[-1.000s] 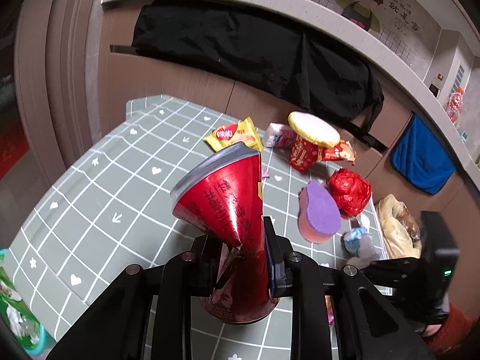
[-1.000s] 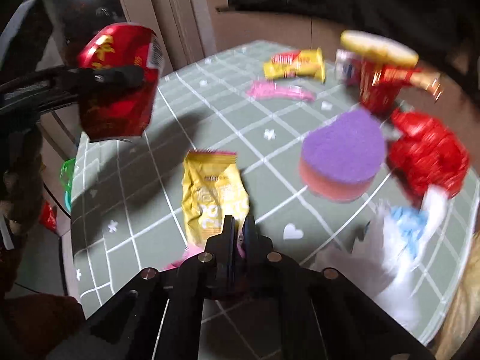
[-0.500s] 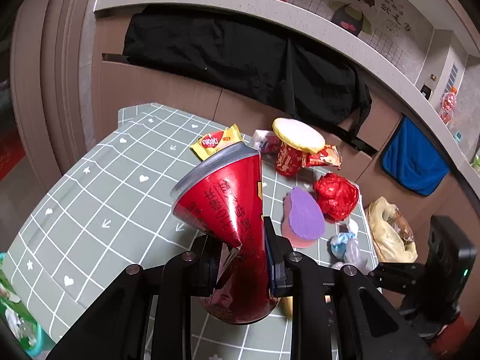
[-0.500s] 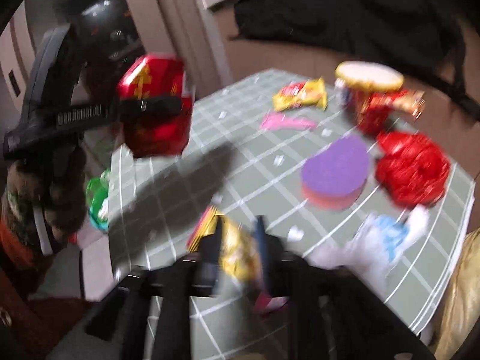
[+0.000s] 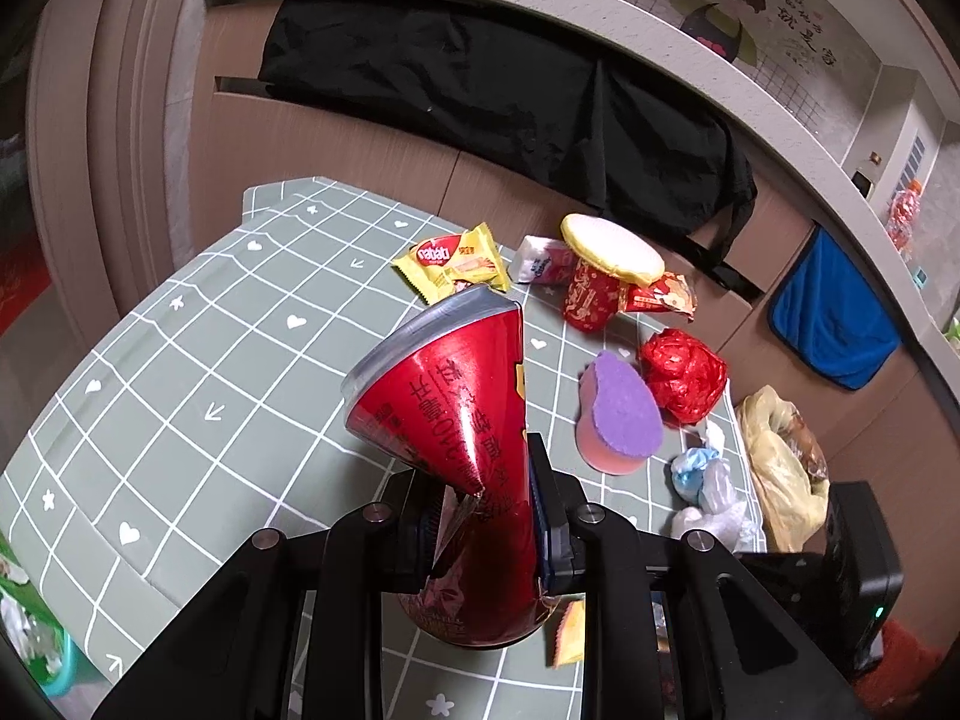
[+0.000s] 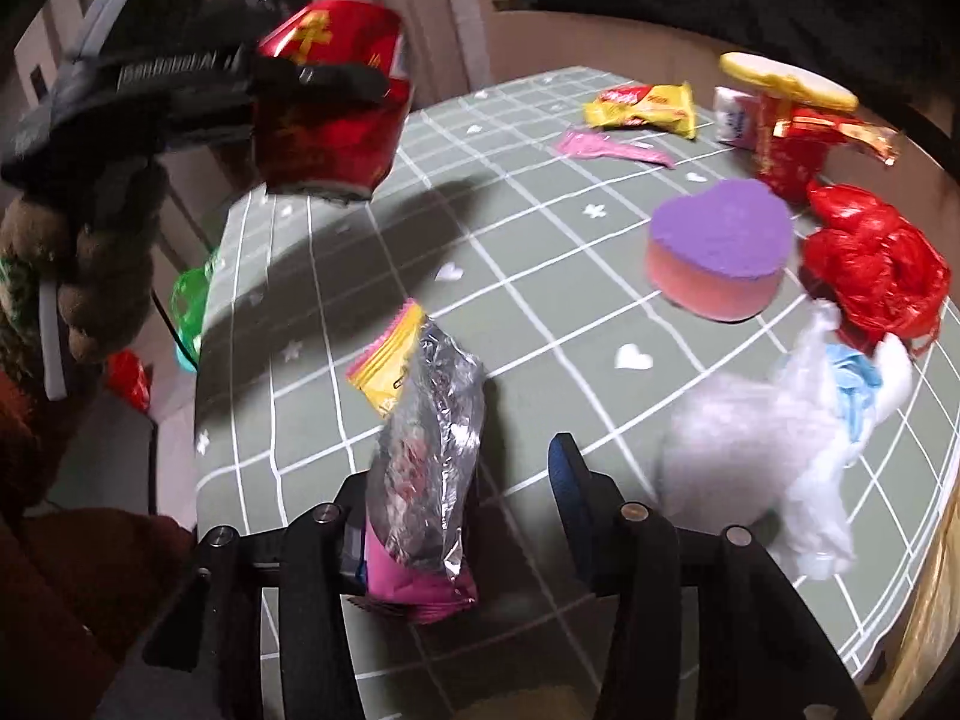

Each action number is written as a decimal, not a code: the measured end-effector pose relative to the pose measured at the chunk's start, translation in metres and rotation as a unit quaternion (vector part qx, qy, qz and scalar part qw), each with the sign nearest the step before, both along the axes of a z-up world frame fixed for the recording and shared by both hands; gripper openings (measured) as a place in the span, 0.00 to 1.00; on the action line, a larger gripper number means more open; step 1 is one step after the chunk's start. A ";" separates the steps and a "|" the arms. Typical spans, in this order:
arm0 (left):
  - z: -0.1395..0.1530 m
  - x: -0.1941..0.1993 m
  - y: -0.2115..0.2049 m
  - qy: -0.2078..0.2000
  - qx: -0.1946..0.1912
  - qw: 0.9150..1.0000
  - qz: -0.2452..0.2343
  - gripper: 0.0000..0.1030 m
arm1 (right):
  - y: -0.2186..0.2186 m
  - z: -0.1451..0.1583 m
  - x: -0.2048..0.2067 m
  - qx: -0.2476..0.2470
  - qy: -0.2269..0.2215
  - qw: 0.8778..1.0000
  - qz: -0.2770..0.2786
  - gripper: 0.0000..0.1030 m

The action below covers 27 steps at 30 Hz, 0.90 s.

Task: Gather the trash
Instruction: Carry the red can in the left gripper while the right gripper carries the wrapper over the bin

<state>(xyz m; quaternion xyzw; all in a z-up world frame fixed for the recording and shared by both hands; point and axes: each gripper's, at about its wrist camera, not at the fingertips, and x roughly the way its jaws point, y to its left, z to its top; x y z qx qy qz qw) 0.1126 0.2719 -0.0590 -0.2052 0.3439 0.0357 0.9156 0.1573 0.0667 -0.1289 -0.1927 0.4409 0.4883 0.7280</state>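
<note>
Since before, right gripper fingers have just been opening around the foil wrapper; left gripper clamps the crushed can.

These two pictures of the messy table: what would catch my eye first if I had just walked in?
First, the crushed red can, clamped in the left gripper and held above the green checked tablecloth. Next, the right gripper, whose jaws have just been opening, with a silvery wrapper standing between them. Farther back lie a purple heart-shaped sponge and a crumpled red bag.
</note>
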 end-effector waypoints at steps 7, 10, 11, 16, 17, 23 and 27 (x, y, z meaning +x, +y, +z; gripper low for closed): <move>-0.001 -0.001 0.001 0.000 0.001 1.000 0.001 0.25 | 0.013 0.000 -0.020 -0.025 -0.067 0.997 0.014 0.19; 0.005 0.001 -0.003 -0.009 0.009 1.000 -0.003 0.25 | 0.005 0.017 -0.016 0.014 -0.072 0.997 -0.004 0.17; 0.008 0.002 -0.006 -0.013 0.012 1.000 -0.005 0.25 | 0.003 0.022 -0.014 0.024 -0.073 0.997 -0.010 0.17; 0.039 0.023 -0.030 -0.046 0.026 0.998 -0.028 0.25 | -0.023 0.071 0.008 0.108 -0.064 0.990 -0.059 0.17; 0.046 0.028 -0.037 -0.053 0.028 0.998 -0.035 0.25 | -0.030 0.082 0.014 0.119 -0.072 0.988 -0.071 0.17; 0.097 0.074 -0.107 -0.110 0.041 0.988 -0.098 0.25 | -0.095 0.146 0.049 0.172 -0.132 0.964 -0.157 0.17; 0.118 0.107 -0.171 -0.144 0.048 0.977 -0.153 0.25 | -0.158 0.182 0.074 0.190 -0.171 0.939 -0.229 0.17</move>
